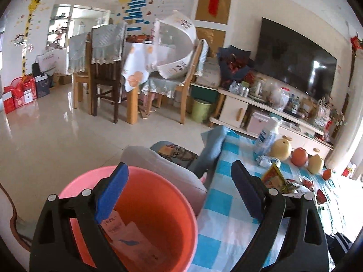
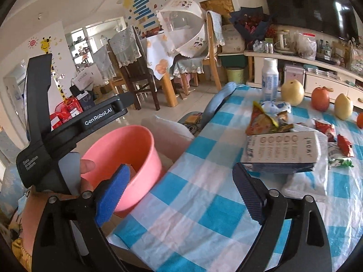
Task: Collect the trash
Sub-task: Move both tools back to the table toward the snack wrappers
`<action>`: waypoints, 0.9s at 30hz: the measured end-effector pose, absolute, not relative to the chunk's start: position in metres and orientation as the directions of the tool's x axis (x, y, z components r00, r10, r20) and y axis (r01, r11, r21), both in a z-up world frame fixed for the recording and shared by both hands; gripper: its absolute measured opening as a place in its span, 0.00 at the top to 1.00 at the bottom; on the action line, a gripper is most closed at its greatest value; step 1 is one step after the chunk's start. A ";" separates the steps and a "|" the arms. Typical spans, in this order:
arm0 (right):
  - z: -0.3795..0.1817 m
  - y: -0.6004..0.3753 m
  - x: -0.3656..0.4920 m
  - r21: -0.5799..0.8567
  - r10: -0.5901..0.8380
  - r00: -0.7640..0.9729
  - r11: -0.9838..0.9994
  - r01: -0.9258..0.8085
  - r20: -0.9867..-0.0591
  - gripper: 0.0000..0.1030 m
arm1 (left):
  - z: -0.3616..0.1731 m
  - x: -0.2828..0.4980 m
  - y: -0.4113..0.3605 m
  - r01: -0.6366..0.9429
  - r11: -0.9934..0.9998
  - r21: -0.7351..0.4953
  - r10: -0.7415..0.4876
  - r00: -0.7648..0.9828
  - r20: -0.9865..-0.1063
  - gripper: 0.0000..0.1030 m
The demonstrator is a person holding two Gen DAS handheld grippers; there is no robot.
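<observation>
A pink bin (image 1: 156, 217) stands beside the table's left edge and holds flat paper packaging (image 1: 133, 240). It also shows in the right wrist view (image 2: 127, 158). My left gripper (image 1: 179, 195) is open and empty above the bin's rim. My right gripper (image 2: 181, 192) is open and empty over the blue checked tablecloth (image 2: 195, 195). Ahead of it lie a white and blue carton (image 2: 283, 151), an orange snack bag (image 2: 261, 120), red wrappers (image 2: 344, 145) and a green wrapper (image 2: 340, 162). The left gripper's body (image 2: 74, 122) shows above the bin.
A white bottle (image 2: 270, 79), two pears (image 2: 292, 93) and oranges (image 2: 320, 98) stand at the table's far side. A grey cushion (image 1: 163, 165) lies behind the bin. Dining chairs (image 1: 106, 72), a TV stand (image 1: 272, 113) and a green bin (image 1: 200, 110) lie beyond.
</observation>
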State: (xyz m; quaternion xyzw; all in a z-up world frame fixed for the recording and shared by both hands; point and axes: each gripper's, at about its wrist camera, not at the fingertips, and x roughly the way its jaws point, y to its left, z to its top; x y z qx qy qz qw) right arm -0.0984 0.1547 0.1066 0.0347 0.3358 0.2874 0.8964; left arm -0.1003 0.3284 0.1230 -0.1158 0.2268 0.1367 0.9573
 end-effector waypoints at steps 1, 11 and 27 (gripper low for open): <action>0.107 0.151 -0.099 0.253 0.535 0.613 0.835 -0.488 -0.582 0.12 | 0.123 -0.098 0.325 -0.302 0.939 -0.162 0.196 0.861 -0.469 0.10; 0.113 0.103 -0.107 0.227 0.495 0.651 0.861 -0.454 -0.575 0.12 | 0.112 -0.081 0.281 -0.183 0.968 -0.169 0.072 0.855 -0.514 0.10; 0.113 0.008 -0.105 0.270 0.445 0.716 0.895 -0.354 -0.538 0.12 | 0.097 -0.055 0.203 -0.012 0.973 -0.232 -0.119 0.833 -0.541 0.11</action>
